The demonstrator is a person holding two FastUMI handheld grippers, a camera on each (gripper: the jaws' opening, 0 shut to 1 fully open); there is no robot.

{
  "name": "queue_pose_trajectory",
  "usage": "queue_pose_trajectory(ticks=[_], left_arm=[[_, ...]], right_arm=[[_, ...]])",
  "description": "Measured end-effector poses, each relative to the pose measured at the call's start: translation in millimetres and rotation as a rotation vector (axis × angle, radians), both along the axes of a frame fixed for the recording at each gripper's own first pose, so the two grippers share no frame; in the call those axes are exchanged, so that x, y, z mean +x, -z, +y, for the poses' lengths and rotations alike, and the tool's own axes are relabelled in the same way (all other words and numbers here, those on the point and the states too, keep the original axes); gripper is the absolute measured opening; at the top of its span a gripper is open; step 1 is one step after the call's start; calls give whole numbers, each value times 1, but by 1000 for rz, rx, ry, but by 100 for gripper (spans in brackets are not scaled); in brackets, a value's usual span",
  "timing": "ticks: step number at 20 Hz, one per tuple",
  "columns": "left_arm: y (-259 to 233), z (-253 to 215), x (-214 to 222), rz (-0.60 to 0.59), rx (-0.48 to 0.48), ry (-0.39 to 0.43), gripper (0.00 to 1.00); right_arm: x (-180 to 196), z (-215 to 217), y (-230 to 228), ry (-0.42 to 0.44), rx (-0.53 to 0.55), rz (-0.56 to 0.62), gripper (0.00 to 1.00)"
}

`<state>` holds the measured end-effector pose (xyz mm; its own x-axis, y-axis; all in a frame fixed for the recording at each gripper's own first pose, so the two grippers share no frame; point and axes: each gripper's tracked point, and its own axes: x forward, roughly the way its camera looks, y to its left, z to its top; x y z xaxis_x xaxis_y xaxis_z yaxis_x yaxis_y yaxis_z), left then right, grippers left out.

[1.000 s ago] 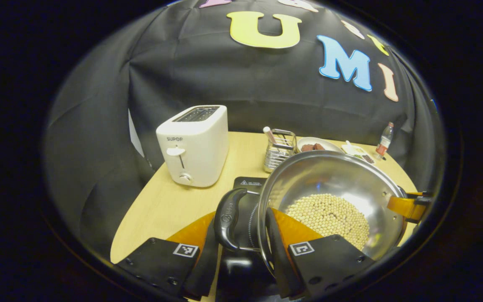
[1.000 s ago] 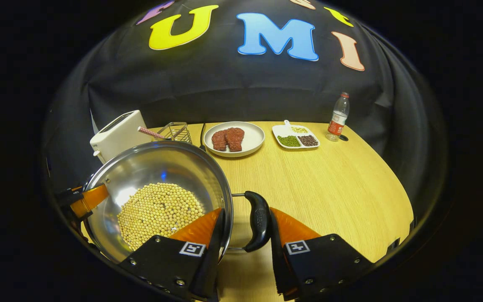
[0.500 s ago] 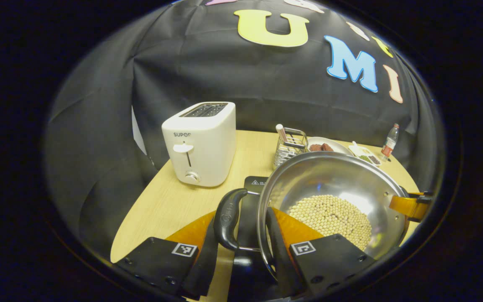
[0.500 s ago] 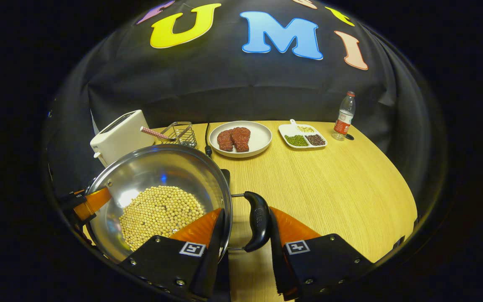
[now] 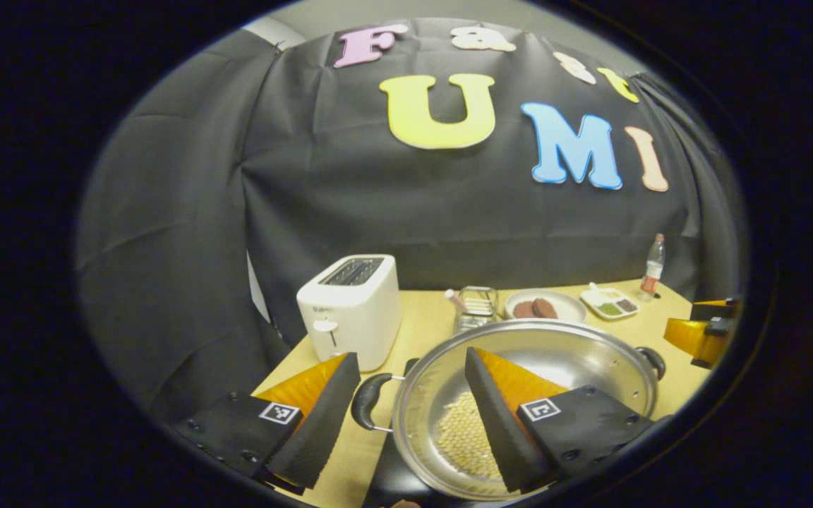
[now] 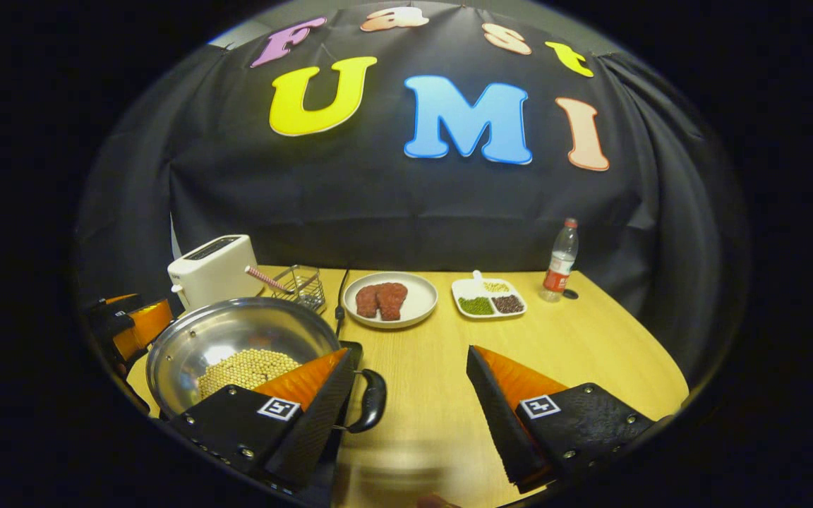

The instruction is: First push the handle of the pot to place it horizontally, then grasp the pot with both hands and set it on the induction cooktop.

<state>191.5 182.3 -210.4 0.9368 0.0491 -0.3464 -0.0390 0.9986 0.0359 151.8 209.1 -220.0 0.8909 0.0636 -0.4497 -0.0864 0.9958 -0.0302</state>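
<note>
Pot point(image 5: 519, 395) below spread left tongs point(image 5: 406, 367)

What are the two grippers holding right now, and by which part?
Nothing. Both the left gripper and right gripper are open, off the pot, which sits on the induction cooktop.

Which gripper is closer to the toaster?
Left. The left gripper hovers over the pot's toaster-side handle, with the toaster just beyond. The right gripper is over the pot's far handle, with the pot between it and the toaster.
</note>
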Motion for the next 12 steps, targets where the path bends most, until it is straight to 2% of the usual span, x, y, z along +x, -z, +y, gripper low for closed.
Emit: queue_pose_trajectory(ticks=[4, 5, 6, 10, 12], left_arm=[[-64, -68, -25, -130, -10, 44, 100], [-79, -88, -31, -154, -13, 54, 94], [-93, -111, -41, -174, -18, 64, 100], [-140, -193, -79, -245, -47, 88, 97], [-157, -224, -103, -266, -54, 89, 100]], right_arm=[[-33, -60, -48, -3, -36, -137, 97], [-41, -75, -60, -6, -33, -157, 97], [-51, -91, -68, -3, -30, -166, 97], [-85, -159, -101, 11, -29, -204, 97], [-99, -187, -113, 16, -25, -219, 97]])
